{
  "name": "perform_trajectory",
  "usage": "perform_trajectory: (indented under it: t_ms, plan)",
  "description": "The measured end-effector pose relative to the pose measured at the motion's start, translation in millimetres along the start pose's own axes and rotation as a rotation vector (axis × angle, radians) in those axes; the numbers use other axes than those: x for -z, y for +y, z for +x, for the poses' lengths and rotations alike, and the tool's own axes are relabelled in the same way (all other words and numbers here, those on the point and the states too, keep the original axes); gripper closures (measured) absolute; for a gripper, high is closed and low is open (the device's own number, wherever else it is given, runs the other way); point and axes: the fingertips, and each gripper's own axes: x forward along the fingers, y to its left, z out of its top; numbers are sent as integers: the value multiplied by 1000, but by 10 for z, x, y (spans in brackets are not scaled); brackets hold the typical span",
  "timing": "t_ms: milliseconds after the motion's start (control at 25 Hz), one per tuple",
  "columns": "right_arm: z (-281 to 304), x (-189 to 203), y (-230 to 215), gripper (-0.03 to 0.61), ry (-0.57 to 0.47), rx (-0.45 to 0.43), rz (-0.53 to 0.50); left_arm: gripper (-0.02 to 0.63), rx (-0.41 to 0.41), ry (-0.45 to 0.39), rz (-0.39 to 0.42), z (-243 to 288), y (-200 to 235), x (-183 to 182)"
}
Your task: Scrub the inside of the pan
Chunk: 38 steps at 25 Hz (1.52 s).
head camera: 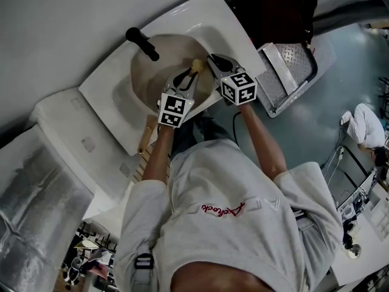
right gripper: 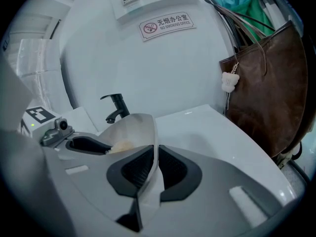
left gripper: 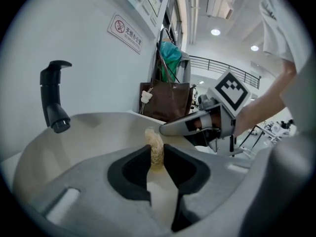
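Left gripper [left gripper: 157,156] is clamping a pale fibrous scrub pad [left gripper: 155,144] between its jaws, and we are pointing the pad's free end into the pan [head camera: 159,66] so the fibres meet the wall instead of the plastic. Right gripper [right gripper: 156,164] is squeezing down on the pan's thin rim, one jaw inside and one outside the wall. We judge this grip is there to keep the pan from sliding or spinning while the other side is rubbing.

The pan, cream coloured, is sitting in the white sink [head camera: 200,14] just below the black faucet [head camera: 143,43]. A wooden handle [head camera: 148,135] is sticking out over the sink's front edge toward us; it looks like the pan's own. Leaving the pan in the basin is giving it support underneath.

In the head view both grippers are converging on the near rim, right gripper [head camera: 214,61] just beside left gripper [head camera: 188,79], with the scrub pad [head camera: 196,64] between them. We are judging the scrub as under way or about to begin; we cannot tell whether the pad is touching the pan surface.

A brown bag [right gripper: 269,83] is hanging beside the sink, well apart from the work.

Risk, as we are reading it: hard strokes could pull the rim out of the pinch.
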Motion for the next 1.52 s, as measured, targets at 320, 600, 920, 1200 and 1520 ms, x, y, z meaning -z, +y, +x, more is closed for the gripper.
perform_trajectory:
  t_ms: [320,600,920,1200,1520]
  plan:
    - [0,7,3,538,6,-1,0,532,-150,-19,3,32,561,-243]
    - [-1,6,-8,538,3,-7,15,532,-169,-29,42,149,568,-418]
    - [-1,-2,-5,536,4,-22,23,534,-45,11,119,252,127,-351]
    - [5,7,-8,537,7,-20,30,537,45,58,153,195,-239,-79]
    - [11,10,-12,537,6,-10,32,537,16,74,127,25,-129,74]
